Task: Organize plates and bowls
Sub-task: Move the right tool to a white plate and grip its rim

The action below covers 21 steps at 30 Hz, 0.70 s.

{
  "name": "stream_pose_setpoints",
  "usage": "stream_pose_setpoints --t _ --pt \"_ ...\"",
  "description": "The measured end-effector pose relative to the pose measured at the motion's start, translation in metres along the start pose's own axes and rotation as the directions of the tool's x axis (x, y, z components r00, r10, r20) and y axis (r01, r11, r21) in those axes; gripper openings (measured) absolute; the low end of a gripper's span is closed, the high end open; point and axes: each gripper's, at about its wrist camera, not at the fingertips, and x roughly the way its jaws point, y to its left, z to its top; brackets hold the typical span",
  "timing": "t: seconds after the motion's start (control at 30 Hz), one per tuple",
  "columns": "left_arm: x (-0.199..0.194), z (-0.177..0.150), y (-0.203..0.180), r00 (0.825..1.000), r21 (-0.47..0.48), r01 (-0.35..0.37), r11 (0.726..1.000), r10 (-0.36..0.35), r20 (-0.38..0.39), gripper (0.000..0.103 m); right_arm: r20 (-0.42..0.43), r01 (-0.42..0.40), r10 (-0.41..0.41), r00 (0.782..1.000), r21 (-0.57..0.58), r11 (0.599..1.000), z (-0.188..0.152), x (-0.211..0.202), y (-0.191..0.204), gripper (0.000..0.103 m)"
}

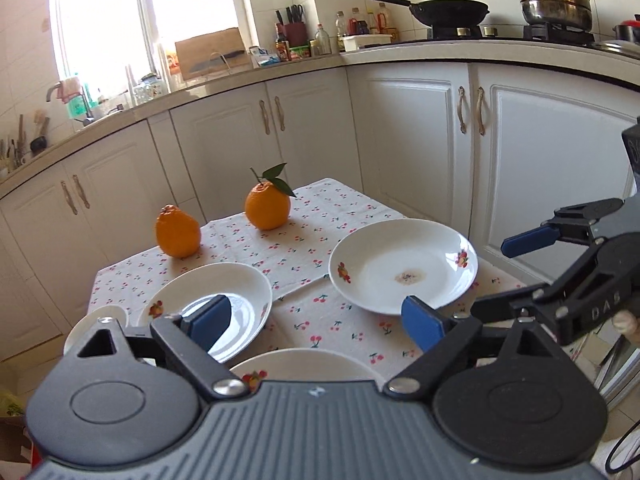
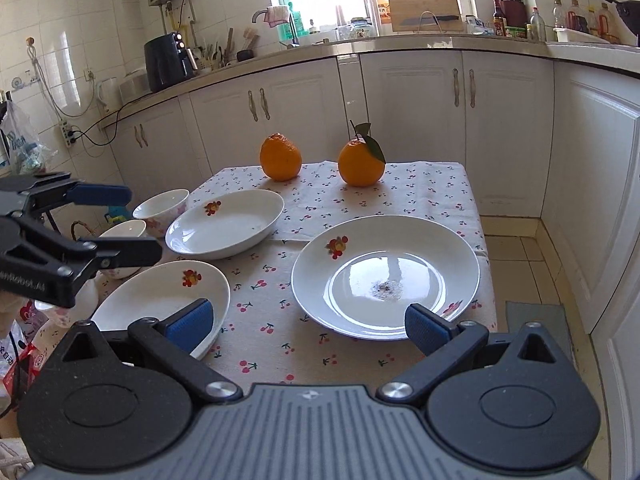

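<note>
Three white plates with fruit prints lie on a cherry-print tablecloth. The large plate (image 2: 384,276) at the right has a small dirty spot in its middle; it also shows in the left wrist view (image 1: 404,266). A far-left plate (image 2: 224,224) and a near-left plate (image 2: 160,300) lie beside it. Two small floral bowls (image 2: 162,206) (image 2: 122,232) stand at the table's left edge. My right gripper (image 2: 308,326) is open and empty above the near table edge. My left gripper (image 1: 316,322) is open and empty over the left plates (image 1: 208,300).
Two oranges (image 2: 280,158) (image 2: 360,162) stand at the far side of the table (image 2: 432,184). White kitchen cabinets (image 2: 420,100) ring the table. The counter holds an air fryer (image 2: 166,60), bottles and a cutting board. A wok (image 1: 448,10) and pot (image 1: 556,0) sit on the stove.
</note>
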Motion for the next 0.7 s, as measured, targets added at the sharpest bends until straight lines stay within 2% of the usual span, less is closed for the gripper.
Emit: stream_pose_setpoints --t 0.07,0.23,0.37,0.7 --pt "-0.011 -0.015 -0.002 1.0 0.009 -0.024 1.0 0.024 0.001 0.097 -0.011 -0.004 0.004 1.0 0.015 1.0 -0.001 0.001 0.003 0.103" --pt "-0.024 -0.051 -0.002 0.998 -0.003 -0.056 0.998 0.056 -0.032 0.097 -0.026 -0.006 0.006 1.0 0.026 1.0 -0.007 0.002 0.012 0.103" --pt "-0.029 -0.08 0.007 0.994 -0.069 -0.06 0.996 0.054 -0.092 0.098 -0.028 -0.053 0.054 0.998 0.035 0.998 -0.011 0.001 0.023 0.103" --pt "-0.029 -0.125 0.018 0.983 -0.135 -0.047 0.99 0.022 -0.182 0.099 -0.077 -0.046 0.043 0.996 -0.028 0.999 -0.007 0.007 0.045 0.103"
